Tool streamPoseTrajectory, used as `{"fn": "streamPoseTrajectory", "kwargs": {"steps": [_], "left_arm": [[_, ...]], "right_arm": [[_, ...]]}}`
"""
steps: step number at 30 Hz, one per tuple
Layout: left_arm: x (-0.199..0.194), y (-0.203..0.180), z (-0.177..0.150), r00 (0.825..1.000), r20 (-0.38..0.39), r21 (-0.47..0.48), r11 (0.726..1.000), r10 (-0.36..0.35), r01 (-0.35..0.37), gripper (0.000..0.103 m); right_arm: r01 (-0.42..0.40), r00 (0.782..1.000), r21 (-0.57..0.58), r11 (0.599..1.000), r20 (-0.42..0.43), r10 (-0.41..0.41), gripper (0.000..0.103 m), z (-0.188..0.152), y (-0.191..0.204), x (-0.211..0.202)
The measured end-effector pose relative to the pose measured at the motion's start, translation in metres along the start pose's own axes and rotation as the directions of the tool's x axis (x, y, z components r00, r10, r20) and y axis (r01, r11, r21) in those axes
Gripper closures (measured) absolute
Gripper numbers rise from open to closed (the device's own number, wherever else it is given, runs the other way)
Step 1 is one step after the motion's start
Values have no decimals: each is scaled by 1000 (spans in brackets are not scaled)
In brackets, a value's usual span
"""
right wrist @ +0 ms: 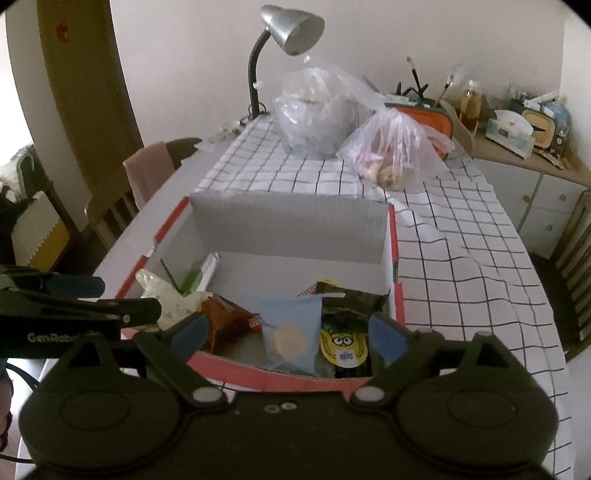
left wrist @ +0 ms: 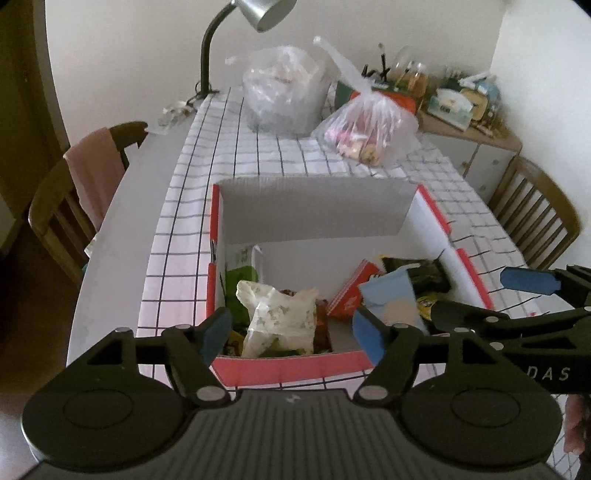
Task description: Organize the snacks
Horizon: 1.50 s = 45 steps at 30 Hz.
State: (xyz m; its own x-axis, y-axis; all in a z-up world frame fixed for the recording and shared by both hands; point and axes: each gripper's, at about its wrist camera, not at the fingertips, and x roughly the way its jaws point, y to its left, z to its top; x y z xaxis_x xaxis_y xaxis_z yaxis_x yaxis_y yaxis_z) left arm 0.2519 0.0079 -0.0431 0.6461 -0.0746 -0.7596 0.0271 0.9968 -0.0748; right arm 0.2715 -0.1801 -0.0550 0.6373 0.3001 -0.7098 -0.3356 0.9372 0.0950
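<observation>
A red-rimmed cardboard box [left wrist: 288, 363] [right wrist: 280, 376] stands open on the checked cloth, its far flap upright. Inside lie a white crinkled packet [left wrist: 280, 317] [right wrist: 166, 295], a light blue packet [left wrist: 391, 295] [right wrist: 291, 321], a yellow cartoon-face packet [right wrist: 343, 343], a brown packet [right wrist: 225, 317], a red carton [left wrist: 351, 291] and a green packet [left wrist: 240, 277]. My left gripper [left wrist: 291, 332] [right wrist: 125, 295] hovers open above the box's left side, over the white packet. My right gripper [right wrist: 288, 334] [left wrist: 476, 295] hovers open above the right side, over the blue packet. Neither holds anything.
Two knotted clear plastic bags [left wrist: 284, 92] [left wrist: 369, 129] sit at the table's far end beside a silver desk lamp [left wrist: 266, 14]. Wooden chairs stand left [left wrist: 66, 199] and right [left wrist: 535, 214]. A cluttered sideboard [right wrist: 517, 147] lies at the back right.
</observation>
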Motion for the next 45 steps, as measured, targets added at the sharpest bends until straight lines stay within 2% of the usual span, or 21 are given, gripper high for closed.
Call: {"fn": "streamPoseTrajectory", "kwargs": {"steps": [5, 8, 10, 13, 18, 25, 29, 45], "left_arm": [[-22, 1, -3, 999, 45, -10, 1000, -14, 14, 21], [-33, 1, -6, 997, 68, -15, 1000, -18, 19, 20], [-39, 1, -10, 997, 80, -17, 1000, -22, 24, 19], [-49, -1, -17, 995, 99, -10, 1000, -28, 29, 17], [-64, -3, -27, 991, 118, -14, 998, -58, 60, 6], [-78, -3, -38, 990, 126, -16, 998, -65, 68, 5], [-83, -3, -43, 990, 134, -18, 999, -34, 37, 5], [-92, -5, -52, 991, 128, -19, 999, -25, 28, 5]], "right_arm": [[-3, 999, 10, 1000, 32, 2, 8, -2, -1, -21], [-12, 999, 28, 1000, 49, 10, 6, -3, -3, -33], [-15, 998, 32, 999, 58, 13, 0, -5, -4, -42], [-22, 997, 33, 999, 73, 20, 0, -8, -3, -54], [-44, 995, 47, 998, 95, 40, 0, -13, 0, -72], [-70, 992, 58, 996, 110, 63, 0, -21, 5, -87], [-77, 991, 63, 995, 114, 69, 0, -26, 7, -92], [-89, 991, 75, 993, 108, 80, 0, -35, 8, -96]]}}
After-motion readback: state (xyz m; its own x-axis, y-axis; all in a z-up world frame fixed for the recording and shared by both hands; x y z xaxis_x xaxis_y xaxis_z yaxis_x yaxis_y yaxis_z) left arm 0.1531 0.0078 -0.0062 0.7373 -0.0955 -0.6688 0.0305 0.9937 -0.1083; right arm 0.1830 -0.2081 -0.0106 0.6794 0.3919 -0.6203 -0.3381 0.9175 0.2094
